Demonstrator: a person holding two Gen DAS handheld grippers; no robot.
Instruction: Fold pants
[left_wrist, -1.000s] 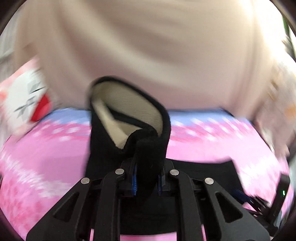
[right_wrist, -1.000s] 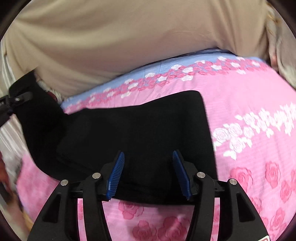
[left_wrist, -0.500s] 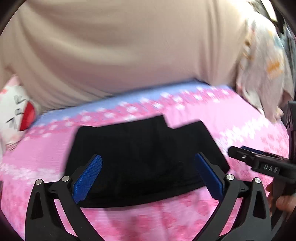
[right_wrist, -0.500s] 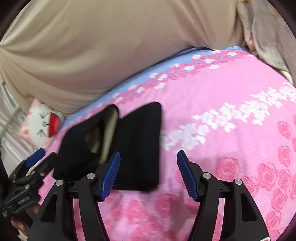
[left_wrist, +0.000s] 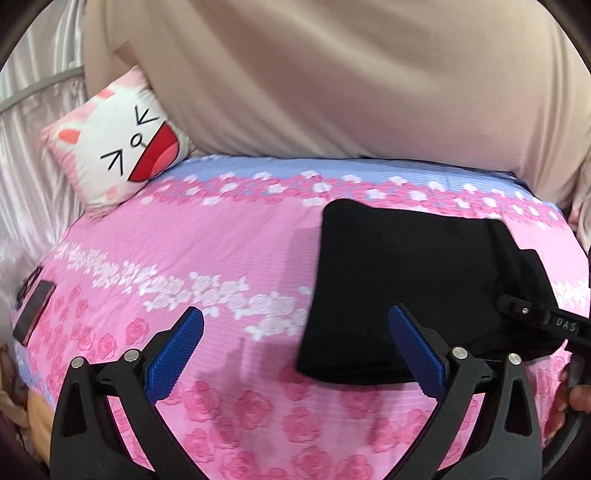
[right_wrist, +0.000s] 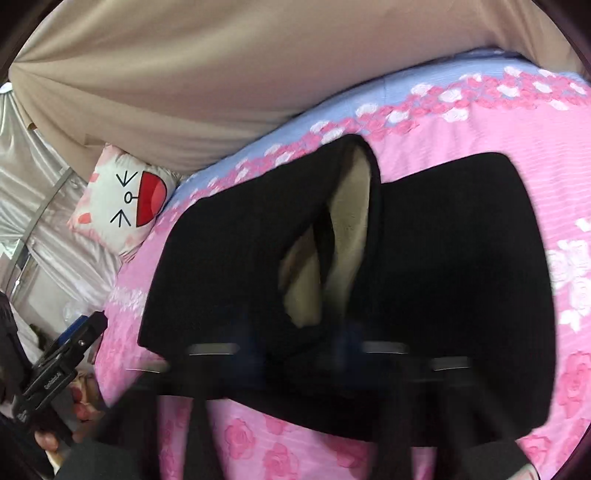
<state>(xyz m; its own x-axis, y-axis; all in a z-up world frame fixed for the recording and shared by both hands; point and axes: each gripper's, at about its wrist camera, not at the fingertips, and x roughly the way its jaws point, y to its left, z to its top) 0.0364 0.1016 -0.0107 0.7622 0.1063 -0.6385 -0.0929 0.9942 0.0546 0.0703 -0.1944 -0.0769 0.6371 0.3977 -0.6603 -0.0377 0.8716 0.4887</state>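
Left gripper (left_wrist: 295, 350): jaws wide, empty, over bare bedspread (left_wrist: 207, 258) | right gripper (right_wrist: 306, 354): blurred, jaws closing at the pants (right_wrist: 443, 277), grip unclear | pants: folded black bundle on bedspread, right of left gripper, nearer the right one.
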